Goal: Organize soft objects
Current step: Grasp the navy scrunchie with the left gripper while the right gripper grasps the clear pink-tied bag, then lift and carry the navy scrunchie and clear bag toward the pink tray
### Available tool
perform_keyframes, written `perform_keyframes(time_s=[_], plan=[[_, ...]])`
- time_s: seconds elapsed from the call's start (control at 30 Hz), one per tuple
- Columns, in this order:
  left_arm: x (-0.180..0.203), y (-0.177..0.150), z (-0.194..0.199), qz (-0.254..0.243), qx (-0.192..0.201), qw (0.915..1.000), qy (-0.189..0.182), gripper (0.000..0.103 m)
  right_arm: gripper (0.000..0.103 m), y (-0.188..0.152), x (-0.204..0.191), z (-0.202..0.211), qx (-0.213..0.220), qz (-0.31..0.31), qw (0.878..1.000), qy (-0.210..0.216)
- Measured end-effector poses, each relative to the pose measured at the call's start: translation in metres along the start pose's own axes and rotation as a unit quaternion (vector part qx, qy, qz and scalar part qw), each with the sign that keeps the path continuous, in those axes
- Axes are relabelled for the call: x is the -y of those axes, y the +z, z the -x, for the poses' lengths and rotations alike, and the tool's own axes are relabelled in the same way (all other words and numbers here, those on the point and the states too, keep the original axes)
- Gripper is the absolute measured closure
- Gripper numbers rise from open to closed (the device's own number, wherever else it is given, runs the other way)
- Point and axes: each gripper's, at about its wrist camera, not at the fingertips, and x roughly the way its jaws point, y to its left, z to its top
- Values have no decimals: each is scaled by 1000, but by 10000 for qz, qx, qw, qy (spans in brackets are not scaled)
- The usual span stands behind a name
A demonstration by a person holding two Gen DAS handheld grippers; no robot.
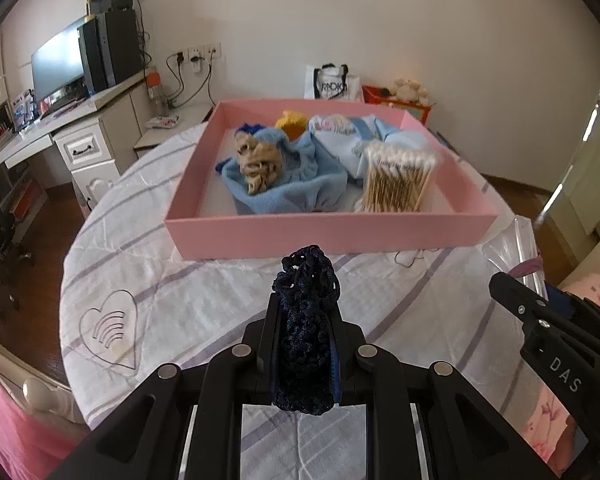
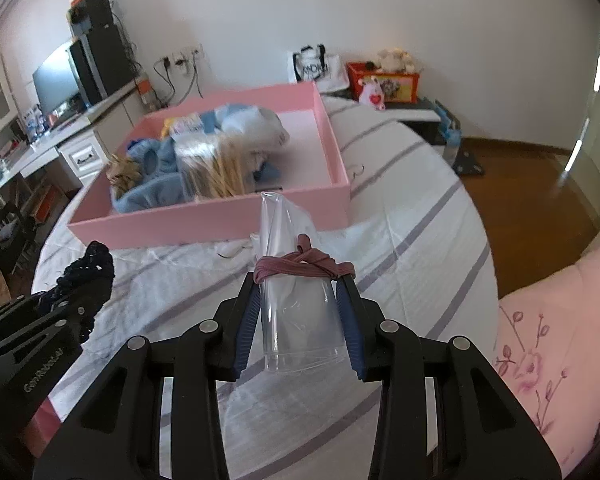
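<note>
While the left gripper (image 1: 306, 312) clamps a navy scrunchie (image 1: 306, 320), "DAS" shows on the right gripper (image 2: 302, 280). That one pinches a clear bag (image 2: 296, 300); "GenRobot.AI" marks the left's side.

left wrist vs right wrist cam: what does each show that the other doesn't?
Left wrist only: the heart print on the bedsheet, and the left gripper seen head-on, shut on the dark blue scrunchie.

Right wrist only: the right gripper clamping a clear plastic bag, with a mauve hair band stretched across its fingertips; also the pink floral pillow.

Both: the pink box holding blue fleece and a pack of cotton swabs, the striped bedsheet, and the desk with the monitor.
</note>
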Motion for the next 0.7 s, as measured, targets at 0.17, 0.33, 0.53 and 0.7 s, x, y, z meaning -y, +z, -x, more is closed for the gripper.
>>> perform_keyframes(time_s=[0.17,0.33,0.53,0.7], plan=[[3,-2,29,-34,264,9996,4,88,67,4,-5,22,294,55,9995,73],[3,-6,62,-57,568,9984,5,88,67,6,-13,51,636,138,9978,158],[4,-14,102,-62,948,9955,35,88,67,5,-19,86,1069,229,9938,211],[2,-24,140,-40,1298,9915,52,88,67,3,-27,117,1462,353,9883,266]])
